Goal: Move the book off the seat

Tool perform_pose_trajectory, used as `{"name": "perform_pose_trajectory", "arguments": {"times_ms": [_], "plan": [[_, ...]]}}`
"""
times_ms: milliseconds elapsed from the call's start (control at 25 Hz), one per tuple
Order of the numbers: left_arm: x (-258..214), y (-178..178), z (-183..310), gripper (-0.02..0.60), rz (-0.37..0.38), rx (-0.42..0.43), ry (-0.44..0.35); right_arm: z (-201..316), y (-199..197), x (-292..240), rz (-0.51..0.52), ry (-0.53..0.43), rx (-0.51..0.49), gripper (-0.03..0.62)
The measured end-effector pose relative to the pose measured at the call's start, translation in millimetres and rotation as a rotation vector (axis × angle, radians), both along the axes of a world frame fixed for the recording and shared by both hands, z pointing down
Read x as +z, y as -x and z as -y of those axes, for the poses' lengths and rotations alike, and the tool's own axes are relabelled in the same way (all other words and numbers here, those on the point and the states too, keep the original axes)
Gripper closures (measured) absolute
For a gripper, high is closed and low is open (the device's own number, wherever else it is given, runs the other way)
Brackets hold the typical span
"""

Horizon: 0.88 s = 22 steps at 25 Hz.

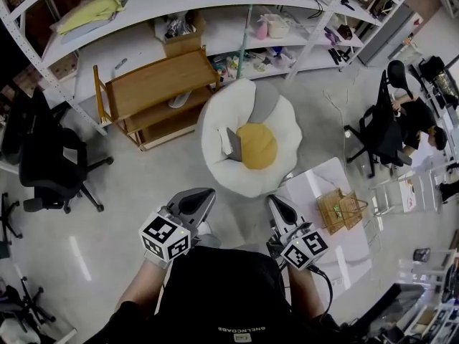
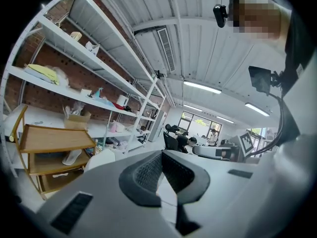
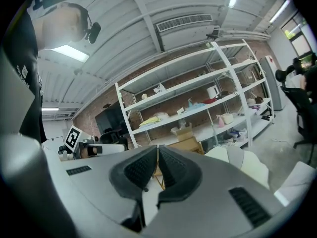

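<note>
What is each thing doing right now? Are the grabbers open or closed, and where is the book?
left gripper: shut, nothing between the jaws.
right gripper: shut, nothing between the jaws.
book: tilted up on the seat, beside the yellow cushion.
seat: holds the book and cushion.

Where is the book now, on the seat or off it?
On it: the book sits on the white seat, beside the yellow cushion.
</note>
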State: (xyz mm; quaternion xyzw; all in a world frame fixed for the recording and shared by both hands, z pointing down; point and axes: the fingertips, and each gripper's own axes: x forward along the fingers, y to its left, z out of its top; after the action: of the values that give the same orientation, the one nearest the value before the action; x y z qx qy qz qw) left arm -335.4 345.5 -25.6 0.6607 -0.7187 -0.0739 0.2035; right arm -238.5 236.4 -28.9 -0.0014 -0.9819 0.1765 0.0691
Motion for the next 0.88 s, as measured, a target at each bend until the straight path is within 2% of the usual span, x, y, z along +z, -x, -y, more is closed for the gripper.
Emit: {"name": "perform_pose_trajectory", "arguments": {"times_ms": [560, 880], "plan": [[11, 57, 9, 0.577, -0.036, -0.049, 0.008, 8, 64, 13, -0.034, 0.005, -0.034, 0.579], [21, 82, 26, 0.577, -0.031, -0.125, 0.035, 29, 101, 27, -0.052, -0.012, -0.147, 0.579]]}}
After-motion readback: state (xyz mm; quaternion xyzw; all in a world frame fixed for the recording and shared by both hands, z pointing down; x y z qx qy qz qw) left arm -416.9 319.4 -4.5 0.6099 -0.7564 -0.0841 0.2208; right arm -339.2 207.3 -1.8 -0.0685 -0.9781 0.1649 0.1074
